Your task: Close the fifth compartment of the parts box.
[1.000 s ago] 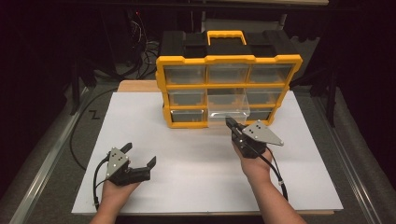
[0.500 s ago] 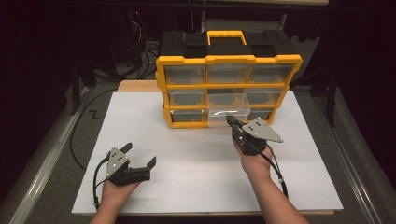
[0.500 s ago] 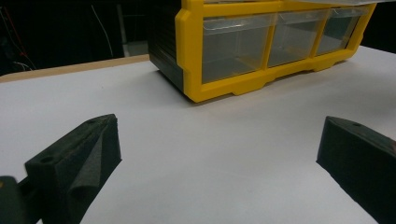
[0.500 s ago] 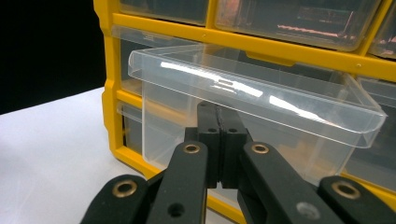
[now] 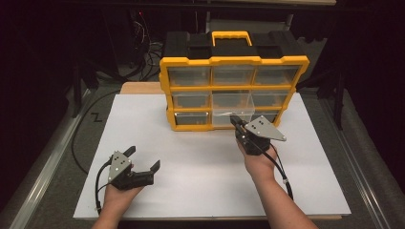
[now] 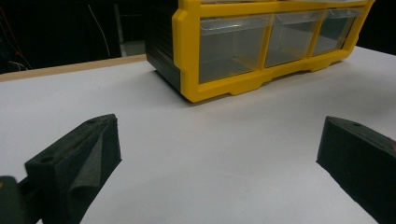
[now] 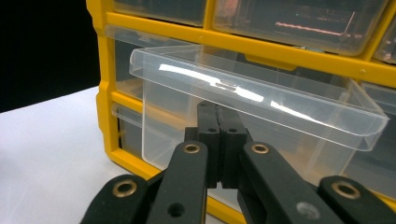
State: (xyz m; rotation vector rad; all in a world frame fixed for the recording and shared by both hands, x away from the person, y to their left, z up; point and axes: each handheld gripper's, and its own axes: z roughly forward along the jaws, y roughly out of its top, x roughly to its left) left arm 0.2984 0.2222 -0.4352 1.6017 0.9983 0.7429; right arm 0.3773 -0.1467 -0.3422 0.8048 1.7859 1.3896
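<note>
Centrally in the upper half of the high view, a yellow organizer (image 5: pixel 233 86) with a black back and a yellow handle is seen standing on the white tabletop (image 5: pixel 200 157). Nine clear drawers are arranged in it in three rows. One clear drawer (image 5: pixel 234 113), in the middle of the bottom row, is pulled partly out of the frame toward the lower edge of the picture.

The right claw (image 5: pixel 235 121) is seen just right of centre in the high view, at the front of that drawer, with the grey three-cornered plate on top and a hand behind it. In the right gripper view the right claw (image 7: pixel 218 135) is shown with its jaws pressed together, no gap being visible between them. Their tips are placed under the protruding front lip of the clear drawer (image 7: pixel 252 98), against its front wall; whether a part of the drawer is pinched between them cannot be told.

The left claw (image 5: pixel 142 160) is seen at the lower left of the high view, held low over the tabletop and well apart from the organizer. Its jaws are spread wide and nothing is held between them. In the left gripper view the organizer (image 6: pixel 261 46) is seen at the upper right, with bare tabletop (image 6: pixel 210 154) between the jaws.
</note>
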